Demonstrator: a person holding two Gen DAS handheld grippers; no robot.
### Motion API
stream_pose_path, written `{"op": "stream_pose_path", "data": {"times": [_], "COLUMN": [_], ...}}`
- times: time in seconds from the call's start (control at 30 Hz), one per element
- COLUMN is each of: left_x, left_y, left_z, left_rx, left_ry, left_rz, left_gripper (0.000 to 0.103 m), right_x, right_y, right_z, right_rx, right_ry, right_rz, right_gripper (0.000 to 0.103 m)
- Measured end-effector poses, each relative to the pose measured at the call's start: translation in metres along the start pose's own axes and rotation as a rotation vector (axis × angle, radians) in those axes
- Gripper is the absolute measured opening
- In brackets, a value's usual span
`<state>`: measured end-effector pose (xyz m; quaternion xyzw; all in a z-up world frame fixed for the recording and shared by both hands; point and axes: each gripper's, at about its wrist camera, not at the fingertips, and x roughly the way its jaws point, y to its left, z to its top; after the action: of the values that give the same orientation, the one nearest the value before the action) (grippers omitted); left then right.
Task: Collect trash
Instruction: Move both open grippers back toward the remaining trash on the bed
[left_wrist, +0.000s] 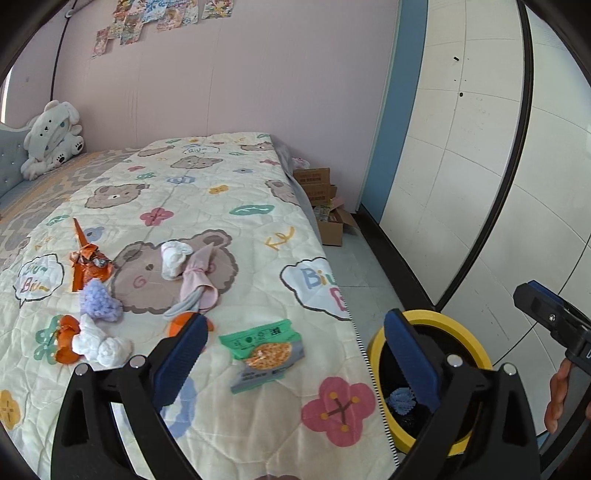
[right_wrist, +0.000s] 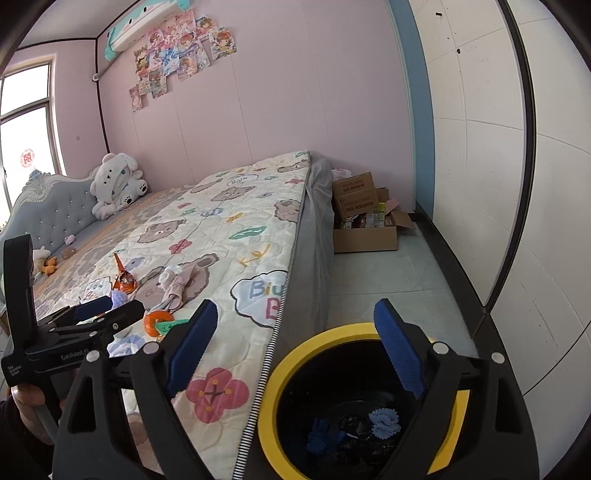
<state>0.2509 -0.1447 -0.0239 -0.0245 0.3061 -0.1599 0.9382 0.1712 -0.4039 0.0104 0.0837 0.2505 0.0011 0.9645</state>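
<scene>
Both tools are empty: the left hand-held gripper (left_wrist: 295, 350) has its blue pads spread wide with nothing between them, and the right hand-held gripper (right_wrist: 299, 347) is likewise spread and holds nothing. The right one hangs over the yellow-rimmed bin (right_wrist: 354, 330), which stands on the floor just beside the bed (left_wrist: 258, 229) and already has a blue ruffled piece (right_wrist: 384, 421) and some dark scraps at its bottom. The rest of the trash lies on the quilt: a green snack packet (left_wrist: 264, 349) nearest the left jaws, an orange crumpled wrapper (left_wrist: 88, 262), a lilac fluffy ball (left_wrist: 99, 299), white crumpled wads (left_wrist: 103, 345), an orange scrap (left_wrist: 64, 341) and a pink and white cloth bundle (left_wrist: 188, 273). The main risk, as I judge it, is picking the wrong thing: the cloth bundle looks like socks rather than rubbish. The flat packet lies flush on soft quilting, so jaws closing on it could pinch the quilt too and drag it, or slide off the foil. The items sit close together, so 1 reach may nudge a neighbour. With the 2 grippers near each other at the bed's edge, they could also collide, and a careless drop could miss the bin.
</scene>
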Motion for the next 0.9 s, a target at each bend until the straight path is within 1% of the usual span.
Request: {"op": "stream_pose_path", "data": {"times": [0.33, 0.6, 0.9], "left_x": [-0.011, -0.011, 0.011], "left_y": [0.073, 0.136, 0.205], "left_z": [0.003, 0.013, 0.028], "left_rx": [-0.067, -0.134, -0.206], "left_ry": [-0.014, -0.034, -0.034], "left_rz": [0.117, 0.198, 0.308], "left_gripper": [0.093, 0.093, 0.093], "right_x": [0.023, 0.056, 0.111], "right_y": [0.054, 0.088, 0.124], "right_z": [0.004, 0.005, -0.003], "right_rx": [-0.055, -0.091, -0.11], "right_ry": [0.03, 0.073, 0.154], "right_rz": [0.068, 0.111, 0.187], "right_gripper": [0.083, 0.083, 0.085]}}
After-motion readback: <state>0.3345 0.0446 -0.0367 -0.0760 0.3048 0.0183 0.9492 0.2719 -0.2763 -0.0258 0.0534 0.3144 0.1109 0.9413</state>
